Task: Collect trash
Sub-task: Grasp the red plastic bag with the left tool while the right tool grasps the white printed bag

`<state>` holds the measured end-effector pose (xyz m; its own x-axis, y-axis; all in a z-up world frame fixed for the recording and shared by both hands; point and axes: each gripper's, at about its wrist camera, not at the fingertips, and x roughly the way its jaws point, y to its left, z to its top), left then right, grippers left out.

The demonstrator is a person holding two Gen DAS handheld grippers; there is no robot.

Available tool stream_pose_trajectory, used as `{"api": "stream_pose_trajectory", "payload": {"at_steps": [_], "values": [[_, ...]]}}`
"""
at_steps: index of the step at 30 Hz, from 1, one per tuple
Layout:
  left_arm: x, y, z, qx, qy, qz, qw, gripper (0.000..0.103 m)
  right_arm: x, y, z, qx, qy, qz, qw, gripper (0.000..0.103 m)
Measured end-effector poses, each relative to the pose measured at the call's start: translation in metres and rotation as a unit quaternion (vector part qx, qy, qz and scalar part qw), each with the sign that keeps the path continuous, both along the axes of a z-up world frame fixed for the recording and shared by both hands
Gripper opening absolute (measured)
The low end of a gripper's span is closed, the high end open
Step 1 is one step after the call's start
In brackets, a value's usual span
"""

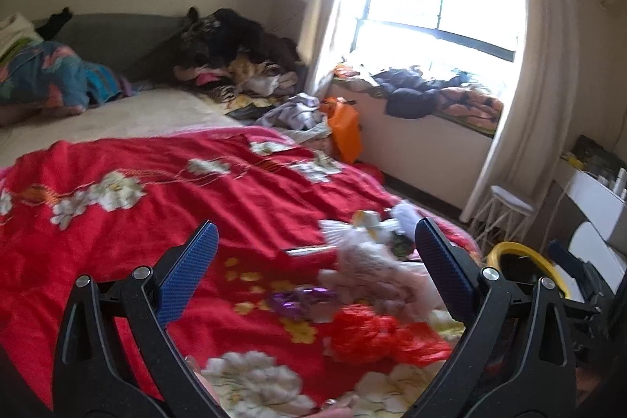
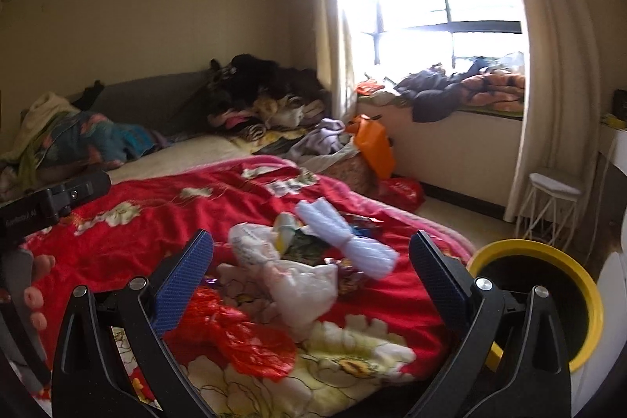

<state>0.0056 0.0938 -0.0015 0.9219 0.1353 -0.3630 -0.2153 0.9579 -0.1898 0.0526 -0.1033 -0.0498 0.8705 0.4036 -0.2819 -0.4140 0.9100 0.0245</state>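
A pile of trash lies on the red flowered blanket (image 2: 129,234) at the bed's near corner: a white plastic bag (image 2: 301,285), a crumpled red plastic bag (image 2: 243,335), a pale blue plastic roll (image 2: 345,241), and small wrappers. In the left wrist view the white bag (image 1: 376,269), red bag (image 1: 376,335) and a purple wrapper (image 1: 298,300) show blurred. My left gripper (image 1: 313,257) is open above the pile. My right gripper (image 2: 311,257) is open above it too, empty. A yellow-rimmed bin (image 2: 548,300) stands right of the bed; it also shows in the left wrist view (image 1: 525,261).
Clothes are heaped at the bed's head (image 2: 266,93) and on the window ledge (image 2: 462,89). An orange bag (image 2: 372,140) hangs off the bed side. A white stool (image 2: 548,206) stands by the curtain. A red bag (image 2: 399,190) lies on the floor.
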Motion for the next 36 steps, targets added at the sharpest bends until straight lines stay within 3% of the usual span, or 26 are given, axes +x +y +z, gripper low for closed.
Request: {"api": "stream_pose_trajectory", "payload": {"at_steps": [7,14,22,28,32,36], "values": [[0.004,0.031,-0.030,-0.009,0.044,-0.002,0.9990,0.092,0.029,0.027,-0.005,-0.029,0.043,0.041,0.998,0.097],[0.022,0.019,-0.064,-0.029,0.086,-0.062,0.9939,0.092,0.068,0.034,-0.026,-0.076,0.074,0.051,0.993,0.097],[0.043,-0.013,-0.092,-0.043,0.123,-0.135,0.9823,0.092,0.095,0.026,-0.059,-0.107,0.105,0.066,0.987,0.097],[0.055,-0.014,-0.111,-0.078,0.152,-0.165,0.9713,0.091,0.107,0.029,-0.071,-0.123,0.123,0.092,0.980,0.096],[0.062,-0.013,-0.117,-0.101,0.167,-0.174,0.9653,0.088,0.116,0.040,-0.073,-0.132,0.138,0.107,0.976,0.076],[0.065,-0.013,-0.124,-0.113,0.182,-0.177,0.9607,0.075,0.116,0.045,-0.072,-0.126,0.145,0.113,0.975,0.057]]}}
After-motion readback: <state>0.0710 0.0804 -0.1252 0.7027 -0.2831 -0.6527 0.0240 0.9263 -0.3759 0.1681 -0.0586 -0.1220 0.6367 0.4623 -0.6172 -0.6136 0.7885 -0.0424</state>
